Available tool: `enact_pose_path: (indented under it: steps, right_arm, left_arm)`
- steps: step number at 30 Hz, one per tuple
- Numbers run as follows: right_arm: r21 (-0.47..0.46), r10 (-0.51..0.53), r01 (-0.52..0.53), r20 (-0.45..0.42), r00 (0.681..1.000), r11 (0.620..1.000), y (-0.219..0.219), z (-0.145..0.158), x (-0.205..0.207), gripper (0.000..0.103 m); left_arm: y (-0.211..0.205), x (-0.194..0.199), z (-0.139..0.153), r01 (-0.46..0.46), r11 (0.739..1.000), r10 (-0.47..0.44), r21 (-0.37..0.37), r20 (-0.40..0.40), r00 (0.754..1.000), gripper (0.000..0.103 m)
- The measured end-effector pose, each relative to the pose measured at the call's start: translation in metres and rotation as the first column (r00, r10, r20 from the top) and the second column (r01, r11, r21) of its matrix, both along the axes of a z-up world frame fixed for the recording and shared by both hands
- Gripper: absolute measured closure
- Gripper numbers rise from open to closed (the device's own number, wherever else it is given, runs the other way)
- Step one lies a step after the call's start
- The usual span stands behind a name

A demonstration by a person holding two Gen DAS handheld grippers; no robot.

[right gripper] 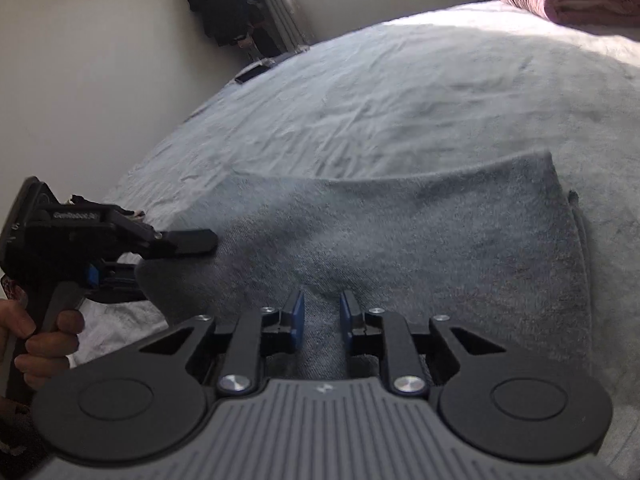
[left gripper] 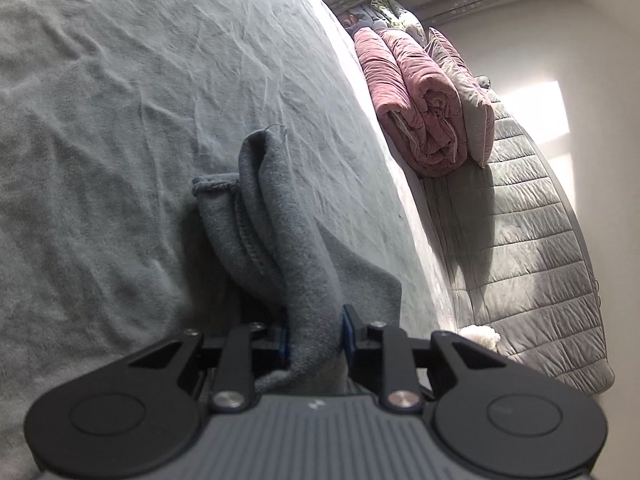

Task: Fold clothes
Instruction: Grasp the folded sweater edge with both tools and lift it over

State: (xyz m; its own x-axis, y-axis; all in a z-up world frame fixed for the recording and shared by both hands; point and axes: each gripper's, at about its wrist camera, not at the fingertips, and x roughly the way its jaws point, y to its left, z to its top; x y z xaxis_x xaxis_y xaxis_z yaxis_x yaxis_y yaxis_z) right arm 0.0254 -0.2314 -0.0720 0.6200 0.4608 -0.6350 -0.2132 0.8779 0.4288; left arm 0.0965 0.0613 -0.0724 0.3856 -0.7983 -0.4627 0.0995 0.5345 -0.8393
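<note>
A grey knit garment [right gripper: 420, 240] lies partly folded on the bed. In the left wrist view my left gripper [left gripper: 314, 334] is shut on a bunched edge of the garment [left gripper: 276, 240], which hangs in folds ahead of the blue pads. In the right wrist view my right gripper [right gripper: 322, 316] is shut on a ridge of the same garment at its near edge. The left gripper [right gripper: 120, 252] also shows at the far left of that view, held by a hand, at the garment's left corner.
The bed has a wrinkled light grey sheet [left gripper: 140, 80]. A rolled pink quilt [left gripper: 416, 104] and a grey pillow [left gripper: 460, 92] lie against a quilted grey headboard [left gripper: 540, 240]. A dark phone-like object [right gripper: 252, 72] lies at the bed's far edge, near hanging dark clothes [right gripper: 232, 4].
</note>
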Motion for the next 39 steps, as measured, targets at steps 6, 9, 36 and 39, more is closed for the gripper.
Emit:
enact_pose_path:
  steps: [6, 9, 36, 39]
  right_arm:
    - [0.091, -0.035, 0.039, -0.048, 0.998, 0.995, -0.013, -0.004, 0.001, 0.094]
    - [0.169, -0.053, 0.064, -0.069, 0.996, 0.984, -0.026, -0.001, -0.003, 0.08]
    - [0.675, -0.319, 0.424, -0.283, 0.905, 0.604, -0.157, -0.006, -0.041, 0.047]
    - [0.669, -0.324, 0.414, -0.263, 0.909, 0.617, -0.152, 0.0, -0.035, 0.047]
  left_arm:
    - [-0.03, -0.005, 0.023, 0.034, 0.999, -0.034, 0.008, 0.027, 0.999, 0.08]
    - [-0.047, -0.008, 0.031, 0.055, 0.998, -0.056, 0.01, 0.039, 0.998, 0.08]
    - [-0.114, -0.02, -0.004, 0.243, 0.914, -0.225, -0.325, 0.091, 0.97, 0.05]
    - [-0.105, -0.022, 0.002, 0.233, 0.917, -0.205, -0.323, 0.12, 0.971, 0.05]
